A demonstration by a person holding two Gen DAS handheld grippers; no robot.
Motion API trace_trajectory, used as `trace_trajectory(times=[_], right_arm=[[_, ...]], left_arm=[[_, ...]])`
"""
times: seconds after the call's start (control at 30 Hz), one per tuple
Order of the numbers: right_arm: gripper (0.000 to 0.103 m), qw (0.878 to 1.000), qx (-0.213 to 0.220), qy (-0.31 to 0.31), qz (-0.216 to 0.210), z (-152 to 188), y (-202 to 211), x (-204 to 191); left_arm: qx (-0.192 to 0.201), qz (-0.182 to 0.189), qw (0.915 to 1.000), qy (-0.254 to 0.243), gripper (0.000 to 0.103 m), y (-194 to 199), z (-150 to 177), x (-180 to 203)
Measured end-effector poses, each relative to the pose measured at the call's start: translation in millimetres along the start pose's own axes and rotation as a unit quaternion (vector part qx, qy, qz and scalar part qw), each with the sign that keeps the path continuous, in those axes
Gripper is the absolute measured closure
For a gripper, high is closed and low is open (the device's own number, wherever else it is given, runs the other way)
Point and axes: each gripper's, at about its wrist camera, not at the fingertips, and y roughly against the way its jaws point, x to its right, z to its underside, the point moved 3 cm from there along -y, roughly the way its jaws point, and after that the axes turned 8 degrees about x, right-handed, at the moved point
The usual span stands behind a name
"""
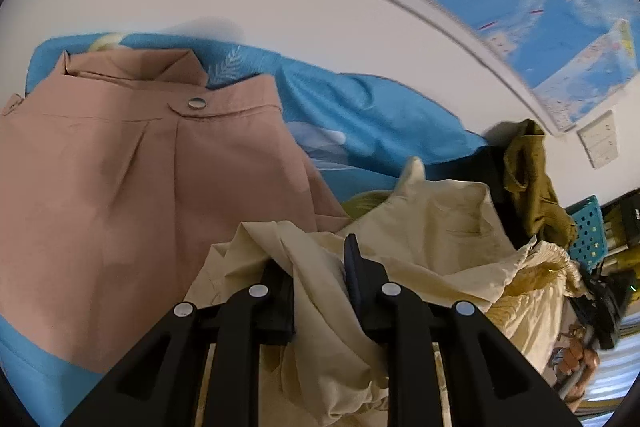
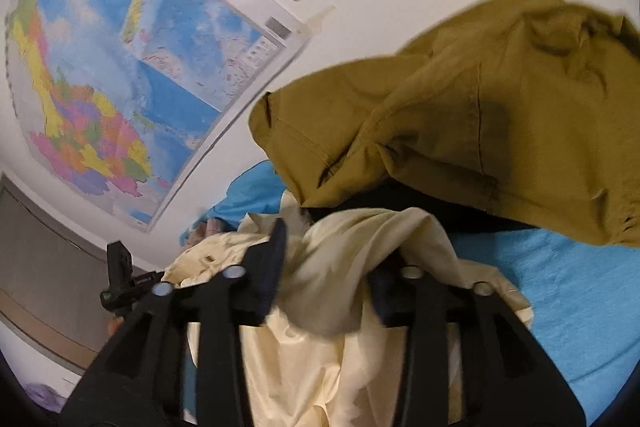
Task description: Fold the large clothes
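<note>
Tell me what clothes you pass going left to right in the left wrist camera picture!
Pink trousers → cream garment, bunched where the left gripper pinches it → olive-green garment → blue plastic basket. All the clothes lie on the blue sheet.

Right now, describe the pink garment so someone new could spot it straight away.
Find the blue bedsheet under the wall map. The pink garment lies flat on it, beside the crumpled cream garment. Only it has a silver button.
</note>
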Motion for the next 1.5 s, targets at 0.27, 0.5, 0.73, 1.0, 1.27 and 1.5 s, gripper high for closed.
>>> trace_trajectory(times=[0.27, 0.5, 0.73, 1.0, 1.27, 1.5], right_arm=[[0.031, 0.979, -0.008, 0.204, 0.000, 58.8, 12.8, -75.0], [0.085, 0.945, -0.064, 0.311, 0.079, 99.1, -64.6, -78.4], [0.101, 0.963, -0.031, 0.261, 0.063, 72.1, -72.4, -66.8], [0.101, 0.948, -0.054, 0.290, 0.117, 74.1, -116.8, -53.3], [0.041, 0.972, -0.011, 0.231, 0.042, 60.5, -34.3, -47.4], [0.013, 0.981, 0.033, 0.178, 0.068, 71.9, 63.9, 13.1]], left_arm=[[-0.008, -0.008, 0.9999, -0.004, 0.079, -21.6, -0.8, 2.2], [0.015, 0.013, 0.9994, -0.029, 0.059, -4.1, 6.8, 14.4], [0.092, 0.051, 0.9897, -0.097, 0.035, 58.9, 31.4, 33.3], [0.056, 0.030, 0.9742, -0.216, 0.029, 18.1, 77.6, 66.8], [0.085, 0.000, 0.9643, -0.251, 0.023, -3.4, 88.0, 70.9], [0.214, -0.002, 0.9579, -0.191, 0.007, 82.6, 96.8, 7.4]])
